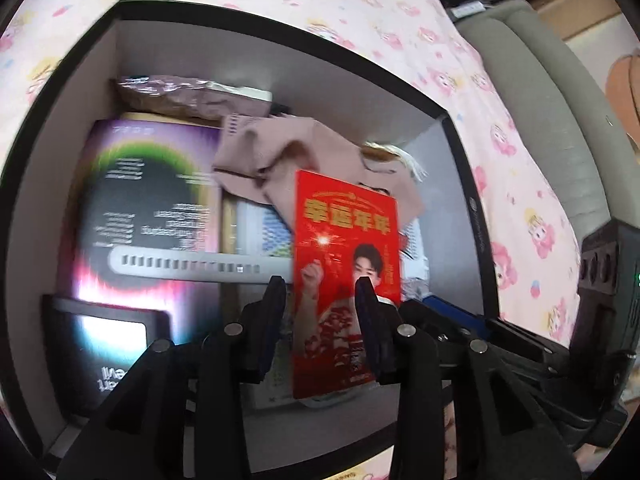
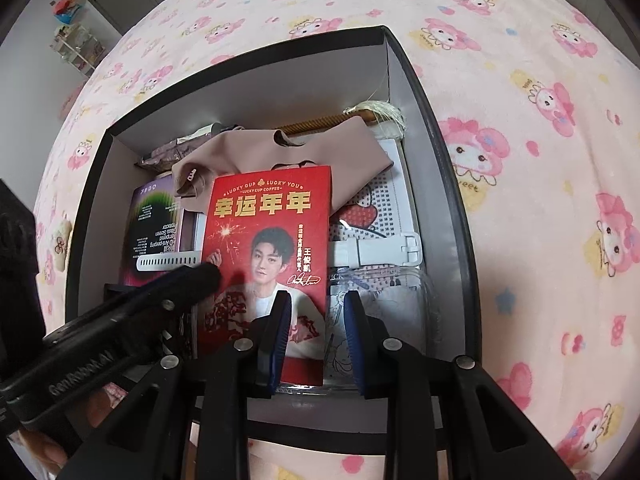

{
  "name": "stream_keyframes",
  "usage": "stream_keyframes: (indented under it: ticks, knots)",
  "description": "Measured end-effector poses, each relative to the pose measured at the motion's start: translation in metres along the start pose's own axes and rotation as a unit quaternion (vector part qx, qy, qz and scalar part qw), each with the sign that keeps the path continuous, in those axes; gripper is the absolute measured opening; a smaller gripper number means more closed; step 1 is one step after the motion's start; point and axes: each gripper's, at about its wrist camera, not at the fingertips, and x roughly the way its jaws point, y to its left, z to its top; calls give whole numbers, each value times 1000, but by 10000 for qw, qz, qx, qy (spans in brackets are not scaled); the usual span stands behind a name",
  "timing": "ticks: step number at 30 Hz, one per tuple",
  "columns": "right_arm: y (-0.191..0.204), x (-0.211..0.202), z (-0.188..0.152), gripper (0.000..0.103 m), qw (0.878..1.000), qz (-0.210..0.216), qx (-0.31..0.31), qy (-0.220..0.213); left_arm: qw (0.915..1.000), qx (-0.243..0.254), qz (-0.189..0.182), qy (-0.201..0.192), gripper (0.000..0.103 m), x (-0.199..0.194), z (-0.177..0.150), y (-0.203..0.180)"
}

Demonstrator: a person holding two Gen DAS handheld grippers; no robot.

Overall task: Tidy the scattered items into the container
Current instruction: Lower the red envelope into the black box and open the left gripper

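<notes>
A home bedroom: a pink cartoon-print bedsheet (image 2: 520, 128) covers the bed, with a grey padded bed frame (image 1: 560, 112) beside the sheet's edge.

A bed with a soft pink blanket full of cartoon bunnies (image 2: 520, 160) holds everything. One big black box with pale inside walls (image 2: 448, 168) sits right on it.

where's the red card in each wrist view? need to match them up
Left wrist: red card right of centre, standing between the left gripper's jaws, over the box.
Right wrist: same card centre-left, lying over the box contents, left of the right gripper.
Shared landmark: the white strap, which runs behind the card's left edge in both views.
</notes>
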Motion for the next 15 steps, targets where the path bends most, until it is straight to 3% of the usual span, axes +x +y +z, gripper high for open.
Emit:
stream_keyframes:
  ticks: [2,5,10,13,15]
  knots:
    - [1,1,1,23,10000,12,24,-3,9994,133,-144,274,32,9,1,-5]
    - [-1,2,1,20,10000,-58,13,7,9989,261,-190,349,30,11,5,-14]
    - [-2,1,0,20,10000,73,5,5,9997,71,-238,-13,30,-8,6,-11]
    - [-3,2,1,20,9999,147,39,2,9994,44,203,-279,30,-17,5,-2]
    - [-4,1,2,20,9997,239,99,-7,9983,134,502,-246,28,-12,12,-7]
